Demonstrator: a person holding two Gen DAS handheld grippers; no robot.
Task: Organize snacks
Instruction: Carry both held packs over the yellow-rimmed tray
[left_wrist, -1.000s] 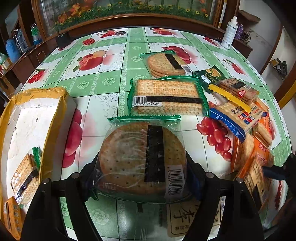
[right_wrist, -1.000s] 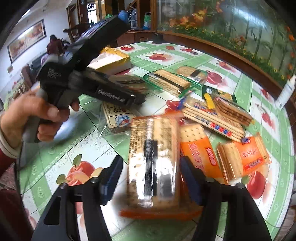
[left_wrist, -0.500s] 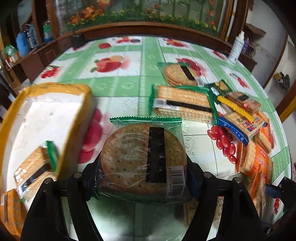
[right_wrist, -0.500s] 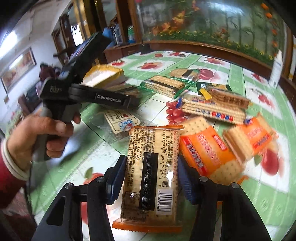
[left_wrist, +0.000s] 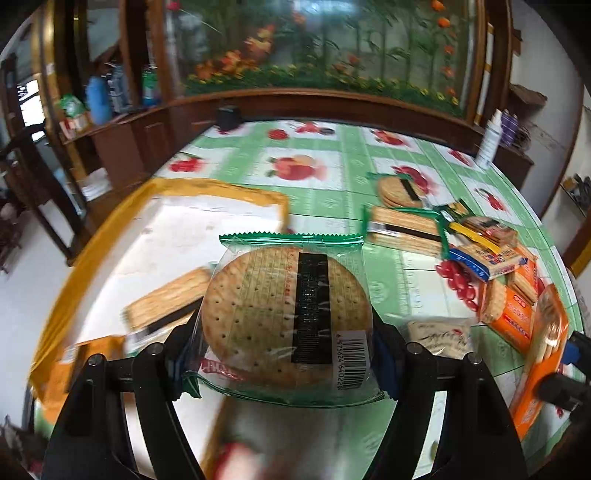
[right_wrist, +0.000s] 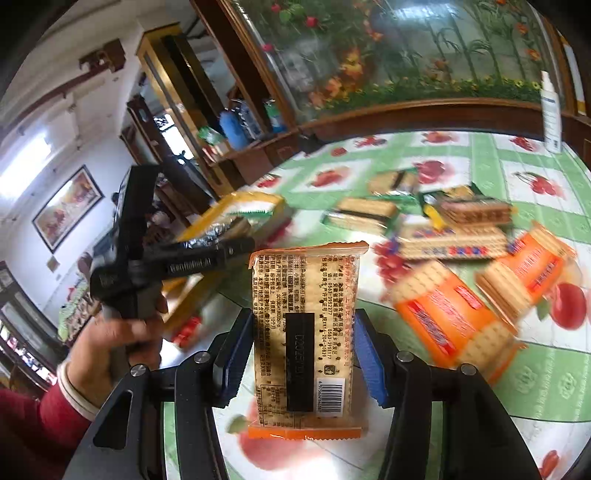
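Left gripper (left_wrist: 286, 343) clamped on a round cracker pack (left_wrist: 286, 314), green-edged clear wrapper, held between both fingers, barcode at the lower right. Pack sits lifted over the near edge of the yellow-rimmed box (left_wrist: 207, 192); a rectangular cracker pack (left_wrist: 166, 295) lies inside the box just behind and left of it.

Right gripper (right_wrist: 303, 354) clamped on an orange-edged rectangular cracker pack (right_wrist: 304, 332), upright between the blue pads (right_wrist: 369, 365), printed back facing the camera, raised above the worktop (right_wrist: 532, 387).

In the right wrist view, the left hand (right_wrist: 110, 343) grips the other tool's handle at left, near the box.

Loose snacks on the fruit-print worktop: orange cracker packs (right_wrist: 447, 321) to the right of the held pack, a blue-striped pack (right_wrist: 450, 247) and green-wrapped packs (right_wrist: 364, 216) farther back. White bottle (right_wrist: 550, 110) at the far edge.
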